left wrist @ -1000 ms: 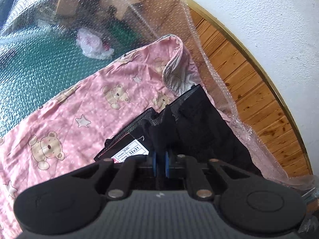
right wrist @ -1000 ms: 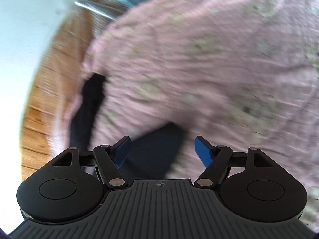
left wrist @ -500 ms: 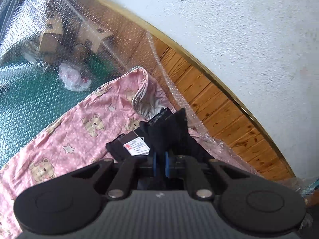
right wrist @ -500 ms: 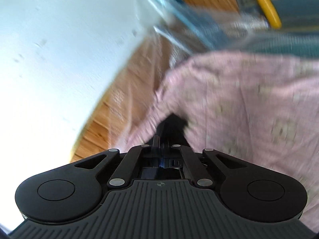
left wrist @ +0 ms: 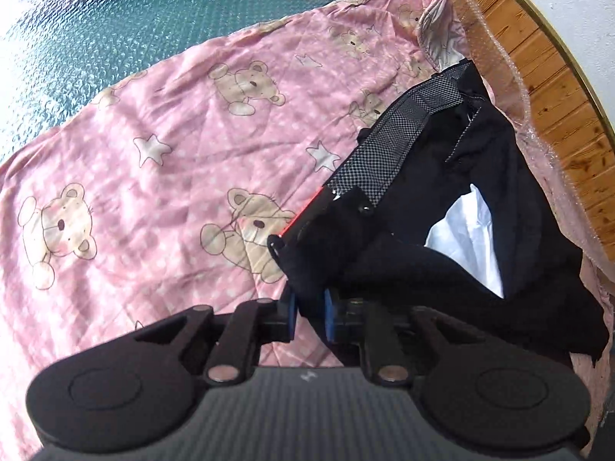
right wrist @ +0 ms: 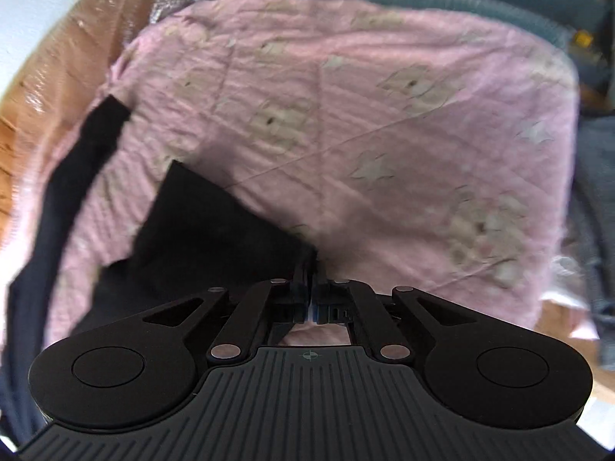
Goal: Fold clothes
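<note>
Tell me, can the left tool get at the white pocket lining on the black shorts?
Probably not right away. The left tool has black shorts fabric between its pads, which have just been opening. The lining lies exposed nearby with nothing over it, so it looks reachable once the fabric is dropped.

garment: black trousers [left wrist: 442, 238], crumpled, with a mesh-lined waistband [left wrist: 399, 142] turned outward
detail: white pocket lining [left wrist: 469, 238] showing at an opening; small dark button near the waistband
place: lying on a pink bear-and-star sheet [left wrist: 153, 153], toward its right edge
right view: a black flap [right wrist: 200, 223] lifted off the sheet, image blurred
</note>
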{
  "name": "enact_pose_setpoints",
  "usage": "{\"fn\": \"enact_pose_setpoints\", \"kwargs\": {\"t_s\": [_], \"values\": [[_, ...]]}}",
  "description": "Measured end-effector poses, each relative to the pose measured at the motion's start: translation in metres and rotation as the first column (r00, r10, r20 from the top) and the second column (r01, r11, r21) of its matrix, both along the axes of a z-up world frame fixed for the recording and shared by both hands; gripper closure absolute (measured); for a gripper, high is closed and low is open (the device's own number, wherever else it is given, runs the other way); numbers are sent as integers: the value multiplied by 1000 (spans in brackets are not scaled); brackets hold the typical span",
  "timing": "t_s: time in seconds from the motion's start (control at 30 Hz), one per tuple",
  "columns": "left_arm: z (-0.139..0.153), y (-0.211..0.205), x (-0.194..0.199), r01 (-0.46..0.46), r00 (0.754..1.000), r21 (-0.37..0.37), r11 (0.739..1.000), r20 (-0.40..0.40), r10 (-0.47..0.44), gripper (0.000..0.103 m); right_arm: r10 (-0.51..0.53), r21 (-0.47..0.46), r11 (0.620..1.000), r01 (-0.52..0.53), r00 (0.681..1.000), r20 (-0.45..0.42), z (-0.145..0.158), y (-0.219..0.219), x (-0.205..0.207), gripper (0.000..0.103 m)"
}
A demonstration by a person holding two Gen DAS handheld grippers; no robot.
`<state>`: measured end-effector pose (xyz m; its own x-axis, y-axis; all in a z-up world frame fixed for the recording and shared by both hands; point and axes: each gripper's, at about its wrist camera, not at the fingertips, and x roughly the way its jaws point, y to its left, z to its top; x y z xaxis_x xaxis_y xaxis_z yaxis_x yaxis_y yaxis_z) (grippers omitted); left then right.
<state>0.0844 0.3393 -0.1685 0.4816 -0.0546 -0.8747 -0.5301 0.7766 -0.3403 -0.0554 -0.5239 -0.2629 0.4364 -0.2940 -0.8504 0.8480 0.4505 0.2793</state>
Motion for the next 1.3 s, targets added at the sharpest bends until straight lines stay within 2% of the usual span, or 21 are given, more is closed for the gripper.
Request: {"fn": "enact_pose_setpoints", "kwargs": {"t_s": [0.03,0.07,0.13,0.17,0.23,0.33,0.47,0.53,0.6,0.63,0.7,0.73,0.77,0.8,0.83,0.87,0.9,0.97,1.07,1.2,1.3], "values": [[3,1,0,5,1000,23,1000,-1,-5,72,-9,-49,999,9,1000,-3,9,6,-1,83],[10,2,-5,10,1000,56,998,4,-10,64,-18,-99,995,18,1000,-6,19,12,-2,79],[25,2,-17,16,1000,127,992,17,-18,64,-31,-193,981,29,1000,-5,38,25,-3,76],[33,3,-24,19,999,163,987,23,-23,64,0,-215,977,4,1000,20,48,37,1,76],[43,1,-29,34,998,169,985,54,-44,64,101,-230,970,-81,992,74,64,64,12,76],[48,-14,-23,100,988,151,983,105,-116,65,302,-220,936,-274,947,104,66,107,42,75],[29,-43,3,221,964,109,969,124,-234,65,390,-182,911,-370,916,93,41,129,72,75],[8,-41,7,214,973,106,971,69,-222,65,396,-141,913,-384,916,68,21,125,77,75],[-14,-37,10,201,979,107,974,8,-203,76,387,-109,917,-383,922,18,2,117,72,75],[-18,-32,8,188,982,98,977,3,-189,91,376,-88,923,-375,927,-10,-11,107,69,86],[-19,-20,2,154,988,58,986,2,-155,93,360,-84,930,-359,933,-3,-18,89,53,103],[-14,-15,0,133,991,35,990,-3,-133,93,341,-66,938,-341,940,-9,-18,80,47,102],[-8,-12,-1,123,992,36,992,-8,-122,90,315,-51,947,-316,949,-19,-14,71,43,98],[1,-12,-2,116,993,57,992,-13,-116,84,290,-36,956,-291,957,-26,-9,62,39,83],[12,-13,0,106,994,78,991,-8,-106,68,265,-27,964,-265,964,-16,-2,51,36,70],[22,-14,2,96,995,98,991,1,-96,61,246,-30,969,-245,969,6,8,44,38,69],[32,-15,4,85,996,118,989,10,-86,61,241,-27,970,-240,970,43,18,36,44,69],[51,-20,21,55,997,108,993,54,-61,61,229,-10,973,-230,965,126,36,21,66,64],[68,-39,57,39,994,101,994,97,-49,59,198,82,970,-230,937,286,47,2,122,52],[78,-80,110,75,990,89,993,109,-85,59,115,257,933,-252,886,449,25,-21,217,51],[79,-112,133,107,988,85,991,104,-116,59,78,302,922,-241,881,467,4,-33,281,51]]}}
